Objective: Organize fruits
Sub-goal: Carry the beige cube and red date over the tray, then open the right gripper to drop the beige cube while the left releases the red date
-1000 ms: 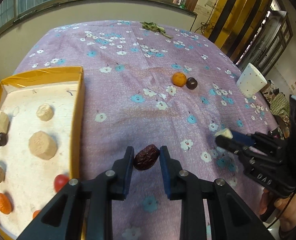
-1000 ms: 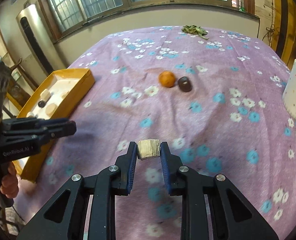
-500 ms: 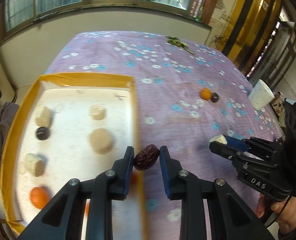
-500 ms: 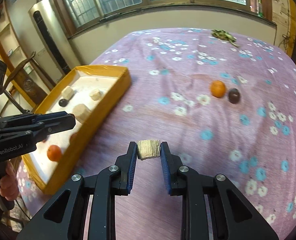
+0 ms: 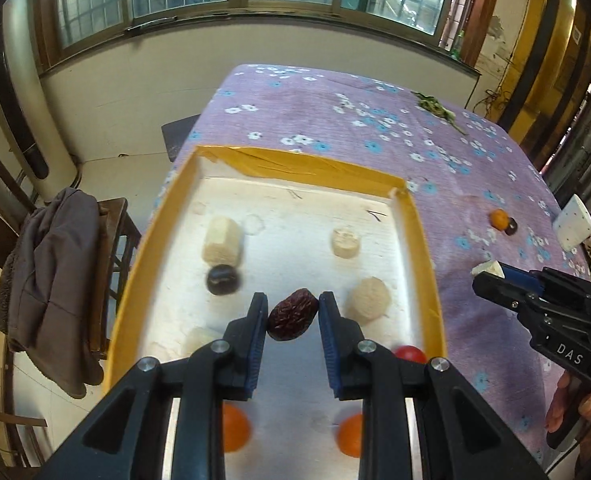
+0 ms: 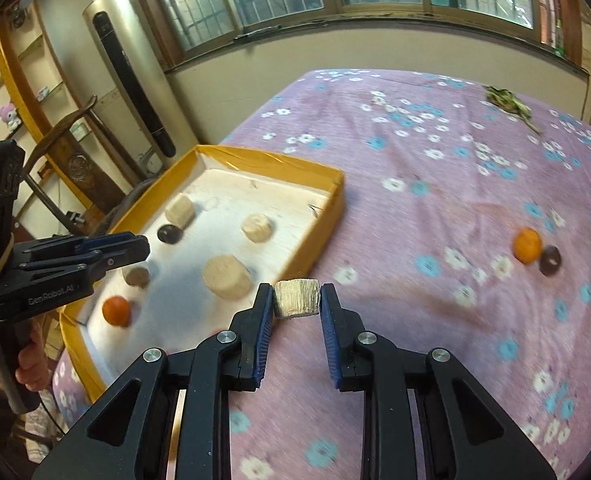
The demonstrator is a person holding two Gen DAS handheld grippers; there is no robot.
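Note:
My left gripper (image 5: 292,311) is shut on a wrinkled dark red date (image 5: 292,314) and holds it above the yellow-rimmed tray (image 5: 425,240). The tray (image 6: 327,224) holds several pale cut chunks, a dark round fruit (image 5: 222,279), a red tomato (image 5: 410,354) and two oranges. My right gripper (image 6: 296,300) is shut on a pale fibrous chunk (image 6: 296,298) over the purple cloth, just right of the tray's right rim. It also shows in the left wrist view (image 5: 491,272). An orange (image 6: 527,244) and a dark fruit (image 6: 550,260) lie on the cloth.
The table has a purple flowered cloth (image 6: 435,184). A white cup (image 5: 573,226) stands at the right edge. A sprig of green leaves (image 6: 507,102) lies at the far side. A chair with a grey garment (image 5: 51,280) stands left of the table.
My left gripper has carried the date leftward from over the cloth to above the tray. My right gripper has moved left with its chunk, up to the tray's right rim.

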